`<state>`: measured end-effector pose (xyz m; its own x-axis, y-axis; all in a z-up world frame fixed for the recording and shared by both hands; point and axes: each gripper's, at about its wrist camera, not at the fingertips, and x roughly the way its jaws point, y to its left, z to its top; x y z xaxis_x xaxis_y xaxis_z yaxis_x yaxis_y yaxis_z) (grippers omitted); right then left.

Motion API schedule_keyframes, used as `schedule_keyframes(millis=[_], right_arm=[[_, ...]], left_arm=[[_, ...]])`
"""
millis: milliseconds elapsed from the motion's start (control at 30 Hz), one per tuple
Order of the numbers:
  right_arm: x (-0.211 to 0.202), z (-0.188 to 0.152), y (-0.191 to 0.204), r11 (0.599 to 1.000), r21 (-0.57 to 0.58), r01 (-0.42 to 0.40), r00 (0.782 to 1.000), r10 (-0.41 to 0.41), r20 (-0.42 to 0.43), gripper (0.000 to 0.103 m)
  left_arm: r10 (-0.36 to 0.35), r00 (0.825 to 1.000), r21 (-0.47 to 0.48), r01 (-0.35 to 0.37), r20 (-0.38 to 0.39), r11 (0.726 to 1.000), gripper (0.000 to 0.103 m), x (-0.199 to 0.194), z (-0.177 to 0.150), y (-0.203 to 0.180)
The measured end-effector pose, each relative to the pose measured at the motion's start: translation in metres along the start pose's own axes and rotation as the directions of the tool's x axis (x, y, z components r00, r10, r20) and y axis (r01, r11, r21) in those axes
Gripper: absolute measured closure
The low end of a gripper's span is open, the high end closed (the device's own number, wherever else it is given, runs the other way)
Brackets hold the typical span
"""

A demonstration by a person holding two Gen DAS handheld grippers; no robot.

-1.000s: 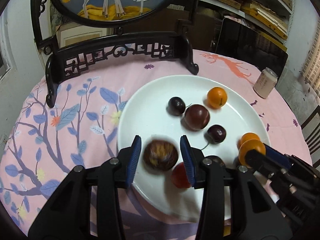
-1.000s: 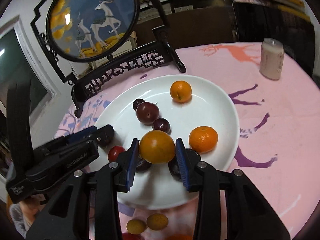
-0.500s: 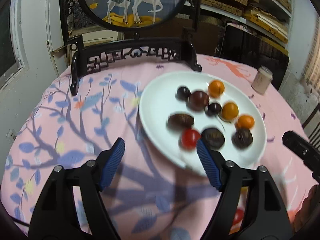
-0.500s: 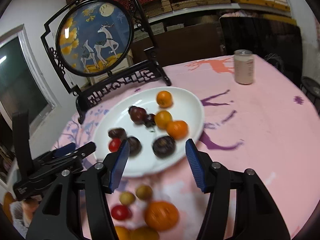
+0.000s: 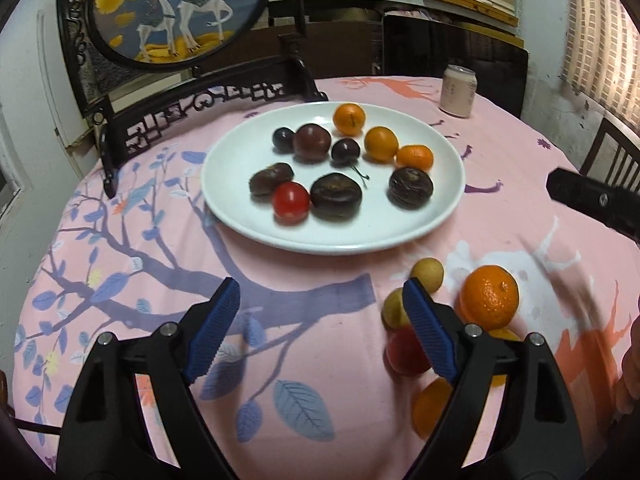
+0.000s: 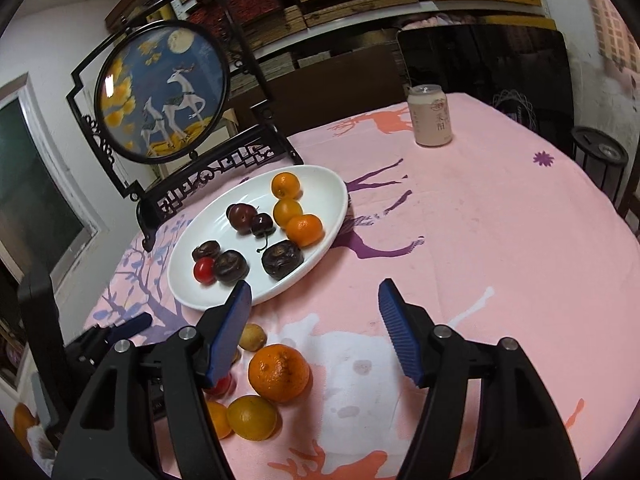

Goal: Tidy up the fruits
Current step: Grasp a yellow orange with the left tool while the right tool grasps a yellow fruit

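Pink tabletop (image 6: 480, 240), plate (image 5: 240, 208) half filled: both claws opening, empty, between pickups; next, closing on the loose orange (image 6: 279, 372) beside the plate.

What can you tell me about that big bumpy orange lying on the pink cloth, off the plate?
The big orange is round, bright, with pitted, dimpled peel and looks whole. It lies on the pink tablecloth, nearer the cameras than the white plate, in a loose cluster of smaller fruit. A yellow-orange fruit sits against its near side. No gripper touches it.
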<state>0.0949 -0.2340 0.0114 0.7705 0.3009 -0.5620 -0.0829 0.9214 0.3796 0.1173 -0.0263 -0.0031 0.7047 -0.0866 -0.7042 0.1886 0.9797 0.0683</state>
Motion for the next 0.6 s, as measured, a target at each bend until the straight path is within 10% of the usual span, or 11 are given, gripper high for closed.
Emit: schedule_keyframes(millis=[600], right_arm=[[0.005, -0.001, -0.008, 0.998, 0.058, -0.034, 0.998, 0.038, -0.058, 0.037]], left_arm=[[-0.059, 0.998, 0.069, 0.059, 0.005, 0.996, 0.019, -0.028, -0.025, -0.019]])
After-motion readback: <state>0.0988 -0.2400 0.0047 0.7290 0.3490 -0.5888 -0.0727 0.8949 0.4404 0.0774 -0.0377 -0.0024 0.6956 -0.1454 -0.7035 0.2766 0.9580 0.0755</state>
